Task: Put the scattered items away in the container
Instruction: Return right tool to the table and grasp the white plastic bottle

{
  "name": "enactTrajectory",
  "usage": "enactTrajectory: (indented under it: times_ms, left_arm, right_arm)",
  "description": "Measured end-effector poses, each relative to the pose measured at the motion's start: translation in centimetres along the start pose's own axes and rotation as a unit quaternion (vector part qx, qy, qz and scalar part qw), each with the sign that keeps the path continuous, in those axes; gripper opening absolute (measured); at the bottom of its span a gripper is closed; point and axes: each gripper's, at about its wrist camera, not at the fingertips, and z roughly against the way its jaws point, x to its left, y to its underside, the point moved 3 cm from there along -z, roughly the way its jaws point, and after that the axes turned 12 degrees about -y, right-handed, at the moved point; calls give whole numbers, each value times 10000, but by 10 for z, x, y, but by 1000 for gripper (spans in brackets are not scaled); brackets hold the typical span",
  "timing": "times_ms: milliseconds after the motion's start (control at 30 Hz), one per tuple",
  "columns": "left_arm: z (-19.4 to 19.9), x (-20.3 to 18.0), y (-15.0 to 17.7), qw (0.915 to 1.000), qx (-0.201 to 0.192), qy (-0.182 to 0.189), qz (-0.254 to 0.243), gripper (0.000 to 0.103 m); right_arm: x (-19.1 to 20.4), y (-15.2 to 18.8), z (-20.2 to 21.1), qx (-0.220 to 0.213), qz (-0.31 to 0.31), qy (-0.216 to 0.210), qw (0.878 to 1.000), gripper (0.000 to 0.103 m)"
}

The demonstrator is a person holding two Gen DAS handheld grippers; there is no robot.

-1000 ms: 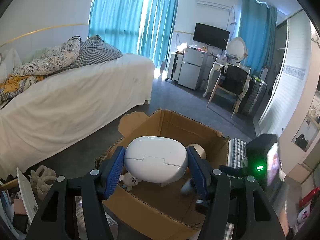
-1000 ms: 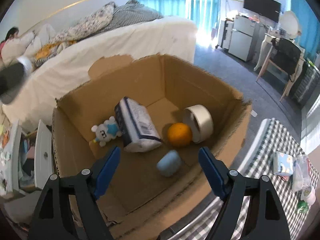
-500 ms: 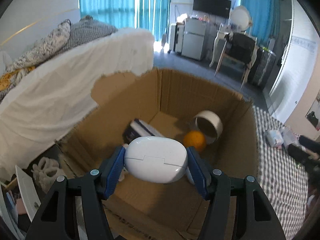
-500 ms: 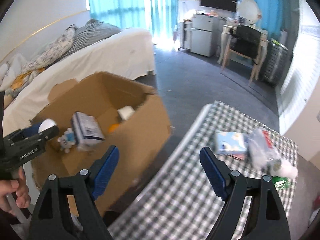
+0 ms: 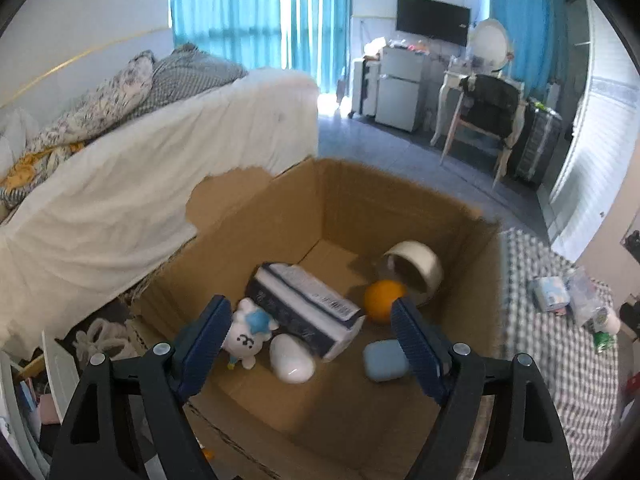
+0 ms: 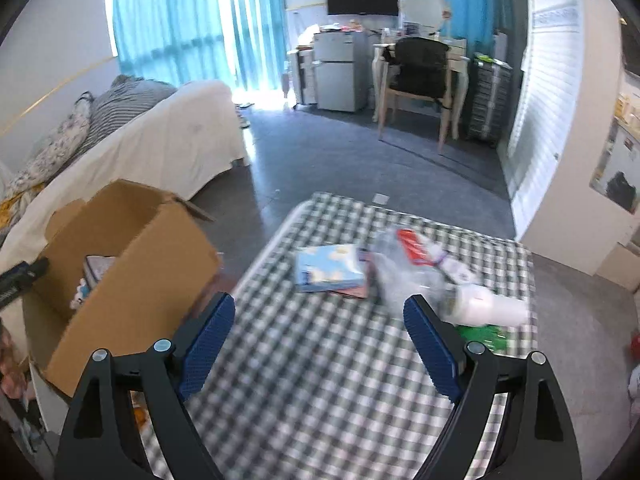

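Note:
My left gripper [image 5: 312,344] hangs over the cardboard box [image 5: 404,216], its jaws opening and nothing between them. Below it, on the box floor, lies the white oval case [image 5: 291,362], apart from the pads. Around it sit a plush toy [image 5: 248,332], a tissue pack [image 5: 304,304], an orange [image 5: 384,295], a blue case [image 5: 385,361] and a tape roll [image 5: 416,266]. My right gripper [image 6: 320,344] is over the checked tablecloth [image 6: 320,380], jaws opening and empty. Ahead of it lie a blue packet [image 6: 330,267], a clear plastic bag [image 6: 408,264] and a white bottle [image 6: 488,310].
The box [image 6: 132,264] stands on the floor left of the checked table. A white-covered bed [image 5: 132,184] runs behind the box. A chair [image 6: 418,76] and desk stand far across the grey floor. The other gripper's tip [image 6: 20,276] shows at the box's left edge.
The left gripper has let go of the white oval case, which now lies in the box. The right gripper swung right from the box to over the checked table.

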Motion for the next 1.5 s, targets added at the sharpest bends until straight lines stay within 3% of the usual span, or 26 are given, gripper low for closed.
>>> enactTrajectory:
  times_ms: [300, 567, 867, 1133, 1167, 1300, 1433, 1500]
  left_arm:
    - [62, -87, -13, 9946, -435, 801, -491, 90]
    - [95, -168, 3, 9834, -448, 1392, -1075, 90]
    - [101, -204, 21, 9784, -431, 1493, -1362, 90]
    - [91, -208, 27, 9794, -343, 1380, -1435, 90]
    - [89, -209, 27, 9797, -318, 1368, -1429, 90]
    - [81, -209, 31, 9805, -235, 1336, -1420, 90]
    - [78, -212, 34, 9801, -175, 1353, -1439, 90]
    - [77, -213, 34, 9797, -166, 1363, -1459, 90]
  right_arm:
    - [-84, 16, 23, 118, -61, 374, 9992, 87]
    - [-136, 25, 14, 717, 713, -14, 9949, 87]
    - [-156, 20, -22, 1454, 1810, -542, 9712, 87]
    - [-165, 11, -58, 2216, 2527, -1003, 9365, 86]
    - [-167, 10, -62, 2320, 2530, -1044, 9334, 84]
    - [-177, 11, -81, 2908, 2462, -1196, 9168, 54]
    - [-180, 19, -86, 2984, 2610, -1053, 9120, 51]
    - [-177, 19, -83, 2892, 2614, -1074, 9146, 40]
